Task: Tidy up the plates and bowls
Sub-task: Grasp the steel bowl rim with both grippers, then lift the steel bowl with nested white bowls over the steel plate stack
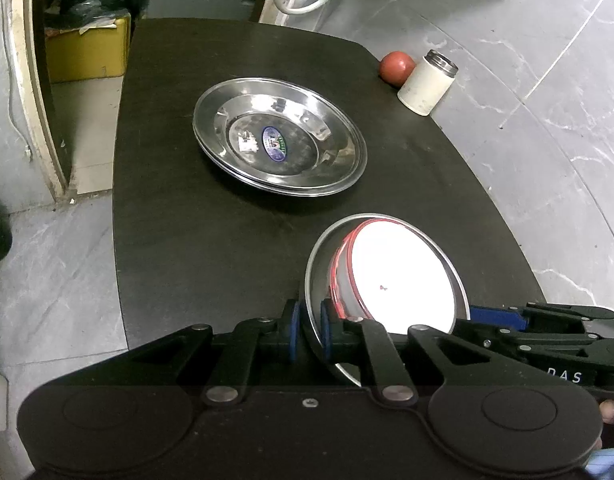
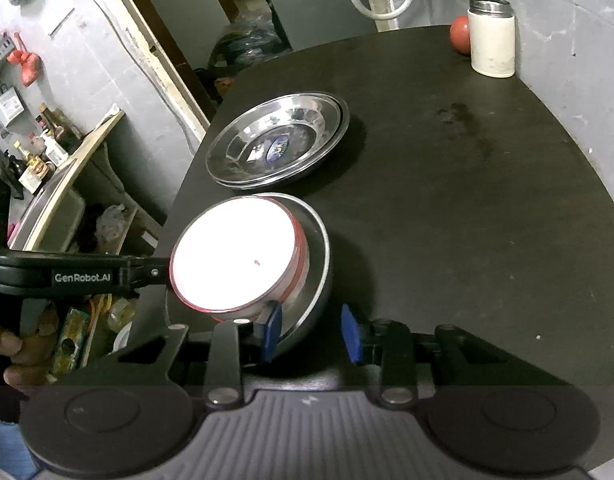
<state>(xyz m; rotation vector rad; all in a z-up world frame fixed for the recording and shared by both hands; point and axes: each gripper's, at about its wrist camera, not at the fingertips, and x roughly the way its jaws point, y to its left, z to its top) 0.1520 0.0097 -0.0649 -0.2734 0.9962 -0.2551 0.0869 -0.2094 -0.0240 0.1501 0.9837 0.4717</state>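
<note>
A stack of shiny steel plates (image 1: pixel 279 148) (image 2: pixel 277 144) with a blue sticker rests mid-table. Nearer me, a steel plate (image 1: pixel 319 272) (image 2: pixel 313 280) carries a white red-rimmed bowl (image 1: pixel 403 276) (image 2: pixel 233 252) and sits tilted. My left gripper (image 1: pixel 309 330) is shut on that plate's near rim, one blue pad on each side. My right gripper (image 2: pixel 313 332) is open, straddling the opposite rim with a wide gap. One pad sits inside the plate beside the bowl and the other outside. The right gripper's fingers (image 1: pixel 495 316) show at the plate's right.
A white canister with a metal lid (image 1: pixel 427 82) (image 2: pixel 491 36) and a red ball (image 1: pixel 395 68) (image 2: pixel 459 34) stand at the far right corner of the black table (image 1: pixel 187 240) (image 2: pixel 467 220). Shelves with bottles (image 2: pixel 51 136) lie left of it. A person's hand (image 2: pixel 15 356) holds the left gripper.
</note>
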